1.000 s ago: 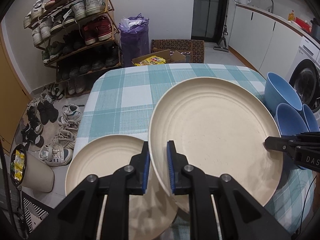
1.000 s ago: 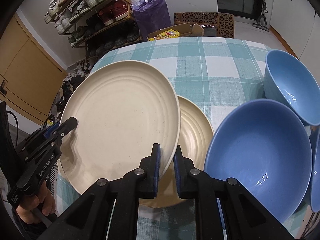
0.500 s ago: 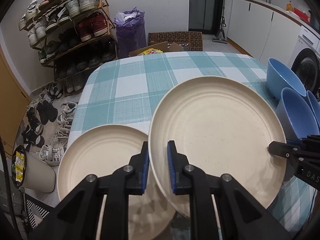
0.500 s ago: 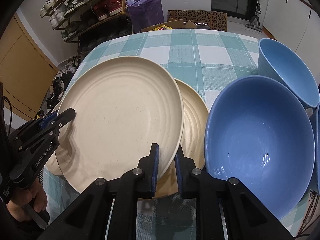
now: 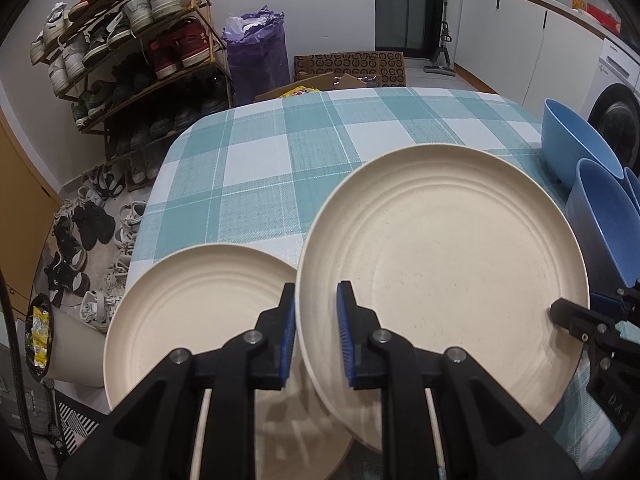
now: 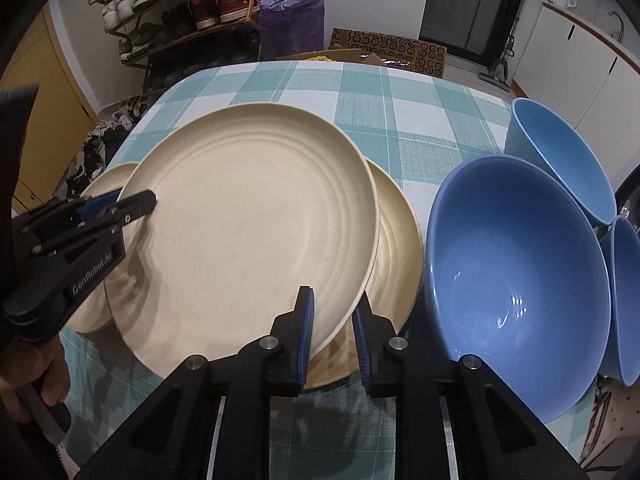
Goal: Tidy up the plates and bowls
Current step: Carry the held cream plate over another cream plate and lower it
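- Right gripper (image 6: 334, 328) jaws just opening, top plate (image 6: 248, 224) rim loose between them; left gripper (image 5: 316, 320) clamps the opposite rim.
- Risk: one-sided hold lets the plate pivot and skid off the lower plate (image 6: 396, 248) into the blue bowl (image 6: 516, 264).

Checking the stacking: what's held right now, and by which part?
The large cream plate, by opposite rims: the left hand-held gripper clamps one; the right hand-held gripper has jaws that have just been opening and straddle the other.
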### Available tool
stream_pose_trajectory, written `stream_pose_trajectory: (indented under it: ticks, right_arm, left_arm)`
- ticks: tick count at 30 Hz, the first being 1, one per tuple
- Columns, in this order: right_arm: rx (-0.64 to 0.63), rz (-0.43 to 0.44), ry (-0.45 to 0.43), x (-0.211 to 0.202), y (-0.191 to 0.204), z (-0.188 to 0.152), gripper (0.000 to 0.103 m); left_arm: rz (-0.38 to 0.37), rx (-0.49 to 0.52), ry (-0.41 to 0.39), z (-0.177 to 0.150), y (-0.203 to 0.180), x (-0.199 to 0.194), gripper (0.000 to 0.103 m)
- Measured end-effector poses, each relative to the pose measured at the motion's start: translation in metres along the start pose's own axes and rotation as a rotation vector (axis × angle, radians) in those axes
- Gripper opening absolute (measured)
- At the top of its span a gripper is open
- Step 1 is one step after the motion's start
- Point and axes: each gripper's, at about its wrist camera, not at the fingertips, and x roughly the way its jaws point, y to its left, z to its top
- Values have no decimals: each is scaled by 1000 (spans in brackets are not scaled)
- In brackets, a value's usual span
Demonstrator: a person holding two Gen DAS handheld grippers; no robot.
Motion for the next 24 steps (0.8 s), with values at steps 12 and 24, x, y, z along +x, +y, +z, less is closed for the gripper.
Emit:
stream_pose_trajectory:
  ticks: [12,24]
  right_arm:
    - [15,4,43,-1,4,-16,30]
    - [54,-18,61,1,-2,-26,42]
  left_arm:
    - [19,54,1,9,-15,13,18]
    - [-3,101,0,14,-35,26,18]
